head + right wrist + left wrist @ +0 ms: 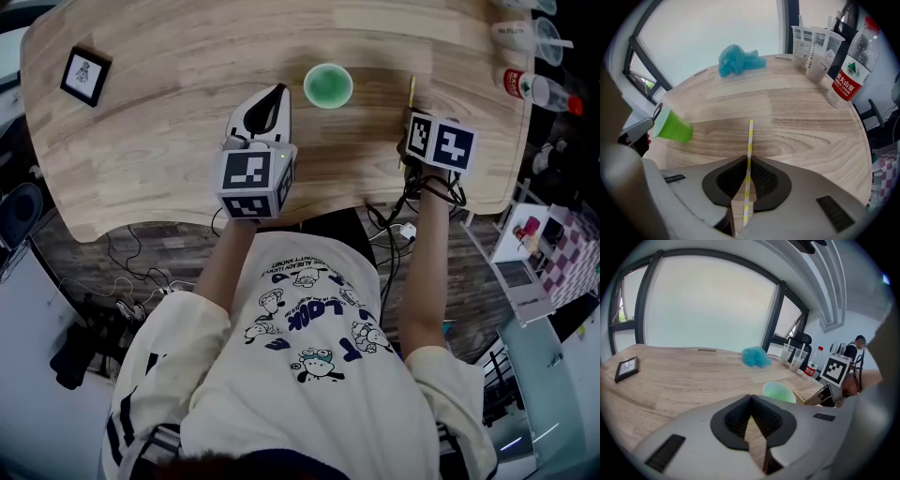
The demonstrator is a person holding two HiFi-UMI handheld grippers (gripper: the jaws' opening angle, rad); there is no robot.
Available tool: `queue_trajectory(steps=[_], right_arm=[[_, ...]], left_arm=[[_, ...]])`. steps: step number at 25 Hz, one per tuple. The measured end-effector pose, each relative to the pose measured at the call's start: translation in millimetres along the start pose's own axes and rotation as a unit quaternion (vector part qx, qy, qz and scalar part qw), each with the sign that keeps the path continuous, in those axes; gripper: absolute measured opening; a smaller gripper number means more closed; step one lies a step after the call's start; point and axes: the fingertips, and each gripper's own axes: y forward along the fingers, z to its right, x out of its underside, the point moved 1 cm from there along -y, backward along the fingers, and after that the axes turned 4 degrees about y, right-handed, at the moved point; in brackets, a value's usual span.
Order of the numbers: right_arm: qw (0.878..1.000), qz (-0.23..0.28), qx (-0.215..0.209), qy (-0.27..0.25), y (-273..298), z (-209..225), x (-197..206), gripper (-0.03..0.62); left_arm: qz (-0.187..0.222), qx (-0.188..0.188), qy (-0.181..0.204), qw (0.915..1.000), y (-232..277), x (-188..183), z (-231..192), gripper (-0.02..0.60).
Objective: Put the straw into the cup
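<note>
While the right gripper [747, 160] clamps the straw [750, 136], long axis straight ahead along the jaws, the cup [328, 85] stands left of it; left gripper [751, 397] closed, empty, nearer the cup.

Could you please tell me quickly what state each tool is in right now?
Left tool: closed, holding nothing.
Right tool: closed on the straw.

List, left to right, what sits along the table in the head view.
picture frame → left tongs → green cup → straw → water bottle
</note>
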Motion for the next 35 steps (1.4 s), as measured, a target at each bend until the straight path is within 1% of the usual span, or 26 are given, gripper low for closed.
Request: queue_trajectory(steps=[4,11,17,20,24,27,30,33,35], right_arm=[[1.0,-0.008,-0.005,-0.008,1,-1,0,0.025],[1.0,0.001,-0.013,-0.003,-1,0,-2,0.023],[0.998,0.023,-0.036,0.036,-3,-7,-4,0.023],[0.997,0.039,-0.043,0.044,-9,-15,-7,0.021],[0.995,0.055,-0.061,0.054,-18,-25,-13,0.023],[0.993,0.073,-0.077,0.059,-28,-36,-21,0.021],[0.988,0.101,-0.097,0.064,-42,-49,-33,0.023],[0.982,0.142,-0.112,0.06,-61,-62,-49,0.023],[0.975,0.178,-0.12,0.056,-75,-71,-62,0.023]], left_arm=[[-0.001,-0.002,0.0,1.0,1,0,-2,0.032],[0.001,0.005,0.01,0.9999,2,-4,2,0.032],[0.004,0.006,0.008,0.9999,0,-5,3,0.032],[0.011,0.004,0.009,0.9999,-4,-9,-1,0.032],[0.017,0.004,0.008,0.9998,-7,-11,-4,0.032],[0.022,0.004,0.009,0.9997,-10,-14,-7,0.032],[0.03,0.005,0.01,0.9995,-13,-18,-8,0.032],[0.037,0.004,0.012,0.9992,-17,-21,-8,0.032],[0.042,0.003,0.012,0.999,-21,-25,-10,0.032]])
